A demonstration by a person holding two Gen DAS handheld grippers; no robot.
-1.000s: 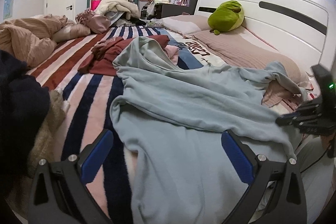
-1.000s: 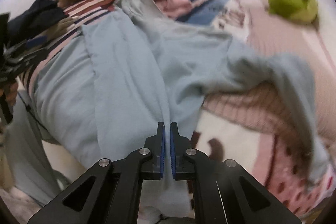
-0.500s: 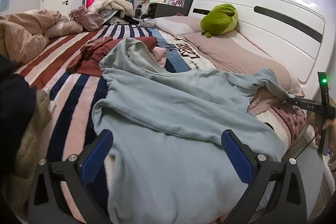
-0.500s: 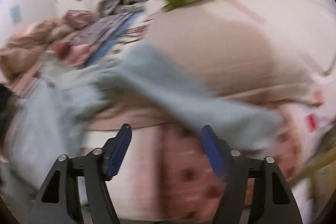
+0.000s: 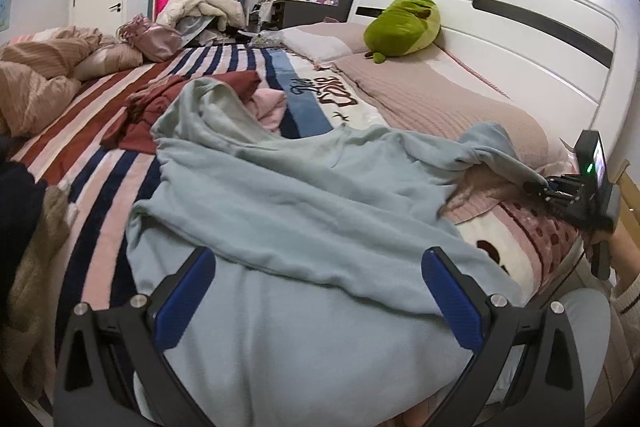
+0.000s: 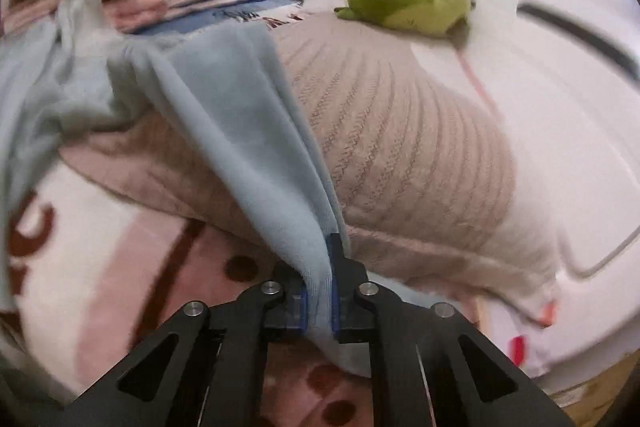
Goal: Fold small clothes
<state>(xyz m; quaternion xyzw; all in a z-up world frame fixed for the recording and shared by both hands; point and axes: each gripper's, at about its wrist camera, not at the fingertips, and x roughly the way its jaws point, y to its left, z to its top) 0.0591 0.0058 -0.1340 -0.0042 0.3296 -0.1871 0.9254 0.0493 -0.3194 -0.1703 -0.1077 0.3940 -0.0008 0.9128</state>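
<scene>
A pale blue long-sleeved top (image 5: 280, 211) lies spread over the bed, its hem hanging over the near edge. My left gripper (image 5: 316, 291) is open and empty just above the hem. My right gripper (image 6: 319, 299) is shut on the end of the top's right sleeve (image 6: 240, 131), which stretches away over a beige pillow. In the left wrist view the right gripper (image 5: 556, 187) shows at the far right, holding that sleeve end.
A dark red garment (image 5: 160, 107) and a pink one (image 5: 272, 107) lie behind the top on the striped blanket (image 5: 100, 155). A green plush (image 5: 404, 23) sits by the white headboard (image 5: 520, 27). Dark and beige clothes (image 5: 24, 235) pile at the left.
My right gripper let go of the hem, opened, swung right to the sleeve end and shut on it. The left gripper stayed open, shifting slightly over the hem.
</scene>
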